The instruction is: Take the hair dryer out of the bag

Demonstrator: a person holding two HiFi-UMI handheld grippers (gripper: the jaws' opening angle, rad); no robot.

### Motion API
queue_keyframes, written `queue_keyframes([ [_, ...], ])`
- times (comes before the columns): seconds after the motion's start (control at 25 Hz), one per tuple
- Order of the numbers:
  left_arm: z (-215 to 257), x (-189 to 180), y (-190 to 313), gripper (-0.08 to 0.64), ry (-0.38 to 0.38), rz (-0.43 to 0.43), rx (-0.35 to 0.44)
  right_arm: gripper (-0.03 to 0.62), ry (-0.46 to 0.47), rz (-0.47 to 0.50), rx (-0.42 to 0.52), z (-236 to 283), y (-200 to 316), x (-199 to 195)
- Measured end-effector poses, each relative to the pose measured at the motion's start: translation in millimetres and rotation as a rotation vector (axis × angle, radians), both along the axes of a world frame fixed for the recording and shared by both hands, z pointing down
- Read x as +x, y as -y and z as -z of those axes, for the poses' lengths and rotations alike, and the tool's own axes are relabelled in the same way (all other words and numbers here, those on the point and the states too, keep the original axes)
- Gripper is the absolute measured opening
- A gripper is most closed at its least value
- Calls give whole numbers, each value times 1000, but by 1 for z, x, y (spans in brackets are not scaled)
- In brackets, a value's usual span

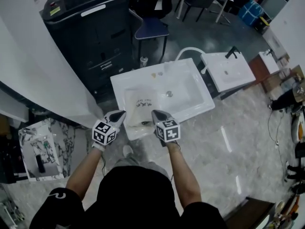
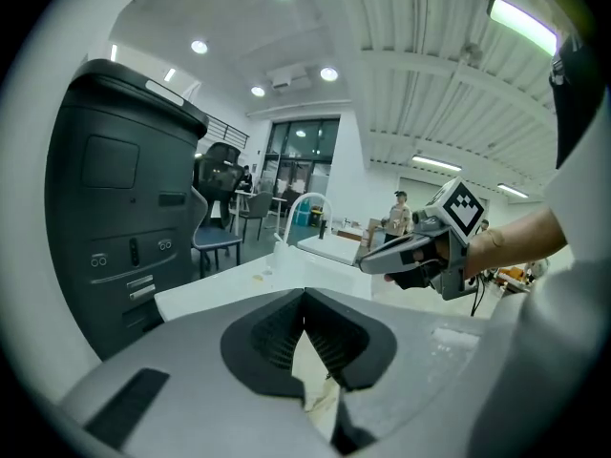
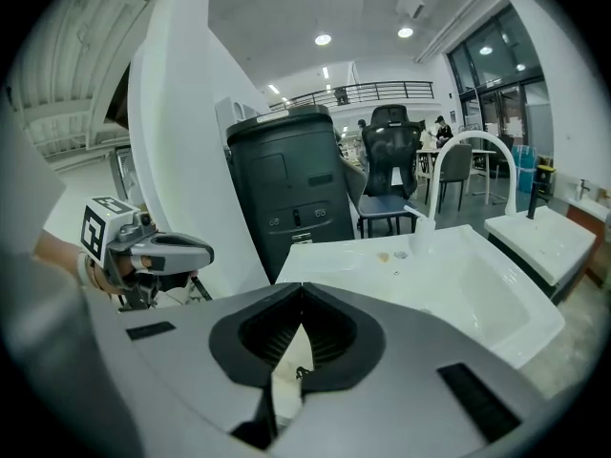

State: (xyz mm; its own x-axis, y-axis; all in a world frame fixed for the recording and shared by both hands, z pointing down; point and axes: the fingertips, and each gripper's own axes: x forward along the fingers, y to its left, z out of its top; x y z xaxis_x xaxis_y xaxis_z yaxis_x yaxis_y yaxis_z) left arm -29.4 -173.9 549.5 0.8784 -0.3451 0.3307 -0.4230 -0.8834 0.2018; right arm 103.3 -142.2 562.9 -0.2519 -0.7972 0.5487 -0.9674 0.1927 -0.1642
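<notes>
A cream cloth bag (image 1: pixel 140 104) with dark print lies flat on the left part of the white sink top (image 1: pixel 190 78). No hair dryer shows in any view. My left gripper (image 1: pixel 121 113) hovers at the bag's near left corner, its jaws shut and empty. Just to the right, my right gripper (image 1: pixel 155 112) is at the bag's near right corner, also shut with nothing in it. In the left gripper view the shut left gripper (image 2: pixel 305 294) points over the sink, with the right gripper (image 2: pixel 410 253) ahead. From the right gripper (image 3: pixel 302 289) I see the bag (image 3: pixel 286 375) below and the left gripper (image 3: pixel 167 252).
A tall black printer (image 1: pixel 90 23) stands behind the sink on the left, next to a blue chair (image 1: pixel 150 30). A curved white faucet (image 1: pixel 190 51) rises at the back of the sink, and a second white basin (image 1: pixel 226 70) sits to the right. A person (image 2: pixel 399 213) stands far off.
</notes>
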Motion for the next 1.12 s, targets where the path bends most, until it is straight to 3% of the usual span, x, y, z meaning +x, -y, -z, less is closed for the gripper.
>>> queue_keyframes([
  [0.56,-64,44,10,11,83,-218,-71,-3,35,-116,-18,-44,9,33],
  [0.68,-85,50,3,58,139,-275,-88,-3,46,-140,-29,-55,6,39],
  [0.88,-133,65,-16,155,297,-398,-72,-3,60,-182,-53,-70,-6,50],
  [1.12,-172,78,-25,187,408,-475,-84,-3,77,-221,-75,-85,-14,58],
])
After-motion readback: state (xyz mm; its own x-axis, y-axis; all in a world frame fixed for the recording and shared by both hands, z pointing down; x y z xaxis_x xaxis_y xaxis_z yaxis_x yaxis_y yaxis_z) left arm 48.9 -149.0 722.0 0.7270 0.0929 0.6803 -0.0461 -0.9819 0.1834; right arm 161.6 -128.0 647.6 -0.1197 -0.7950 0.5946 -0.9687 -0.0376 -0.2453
